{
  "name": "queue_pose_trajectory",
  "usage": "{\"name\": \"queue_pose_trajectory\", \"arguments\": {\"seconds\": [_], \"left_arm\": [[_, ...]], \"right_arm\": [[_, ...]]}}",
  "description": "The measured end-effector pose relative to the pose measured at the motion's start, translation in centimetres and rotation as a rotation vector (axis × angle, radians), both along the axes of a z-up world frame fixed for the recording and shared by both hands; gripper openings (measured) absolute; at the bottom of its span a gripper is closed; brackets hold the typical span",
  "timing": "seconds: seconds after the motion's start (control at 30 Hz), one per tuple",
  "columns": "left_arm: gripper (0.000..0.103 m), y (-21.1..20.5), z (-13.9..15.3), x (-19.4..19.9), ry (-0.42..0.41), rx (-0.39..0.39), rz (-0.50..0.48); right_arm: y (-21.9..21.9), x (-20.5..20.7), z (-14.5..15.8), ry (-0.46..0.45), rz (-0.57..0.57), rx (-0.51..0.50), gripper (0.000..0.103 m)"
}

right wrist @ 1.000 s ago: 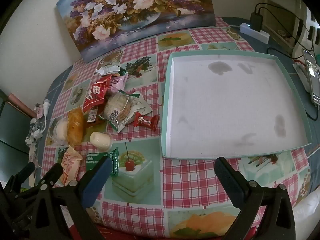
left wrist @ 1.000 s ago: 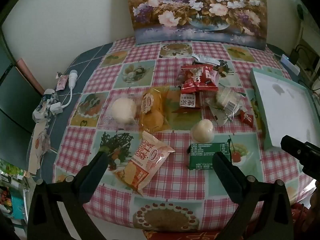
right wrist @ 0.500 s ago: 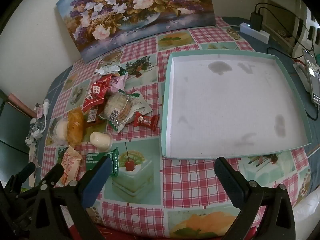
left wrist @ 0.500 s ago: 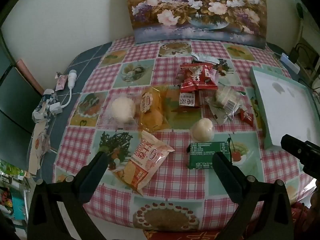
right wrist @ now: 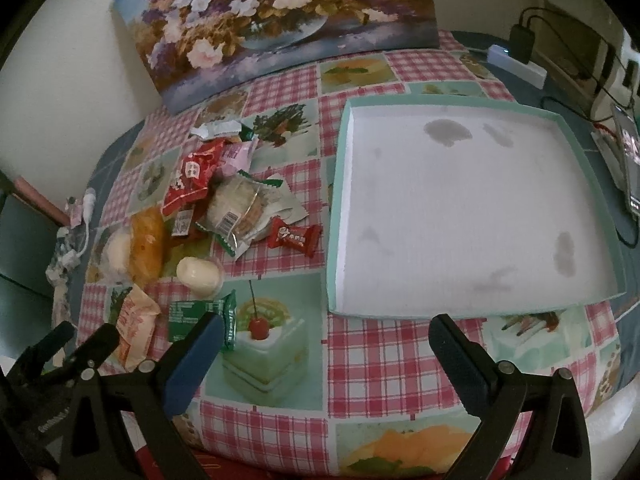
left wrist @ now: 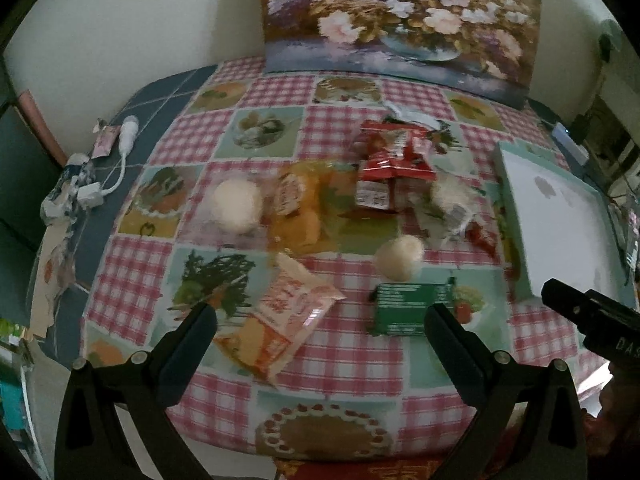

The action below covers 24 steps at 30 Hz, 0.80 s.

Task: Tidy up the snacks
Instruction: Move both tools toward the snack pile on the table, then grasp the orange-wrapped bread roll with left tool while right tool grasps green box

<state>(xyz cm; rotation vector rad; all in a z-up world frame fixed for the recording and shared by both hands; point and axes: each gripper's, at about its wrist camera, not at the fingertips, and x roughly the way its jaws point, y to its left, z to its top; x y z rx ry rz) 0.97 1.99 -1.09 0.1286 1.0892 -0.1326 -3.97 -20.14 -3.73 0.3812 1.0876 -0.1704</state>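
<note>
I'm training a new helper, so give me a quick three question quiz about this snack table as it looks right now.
1. True or false: the teal tray already holds snacks.
2. Which lies nearest the left gripper? A the orange snack packet; B the small red candy; C the flower painting.
3. Fill in: both grippers, the right gripper included, are ____ and hold nothing.

Key: 1 false; 2 A; 3 open.
</note>
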Motion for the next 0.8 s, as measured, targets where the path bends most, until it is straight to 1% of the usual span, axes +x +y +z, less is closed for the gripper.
{"name": "queue_pose_trajectory", "arguments": {"seconds": [0.1,0.27,0.4,0.53,0.63,0.8], "left_arm": [[0.103,1.4,-0.5,0.5,0.013,-0.015,0.019],[0.103,3.0,-2.0,1.2,0.043,-0.007,0.036],[0.103,3.6,-3.1,1.7,0.055,0.013,0.031],[0.103,4.0,-4.1,2.3,0.072,0.011,0.034],[0.103,4.2,-5.0,2.8,0.081,0.030,0.037],[0.103,4.4,-6.2,3.5,0.102,0.036,0.029]], "right_arm": [[1.3,1.1,-0.4,0.016,0.049,-0.002,0.103],[3.5,2.6,-1.4,0.042,0.126,0.012,0.103],[5.8,3.7,-2.3,0.078,0.197,-0.001,0.103],[7.9,4.5,-3.3,0.117,0.268,-0.014,0.103],[9.0,5.0,-3.9,0.136,0.294,-0.020,0.103],[9.9,5.7,-5.0,0.169,0.306,-0.026,0.103]]}}
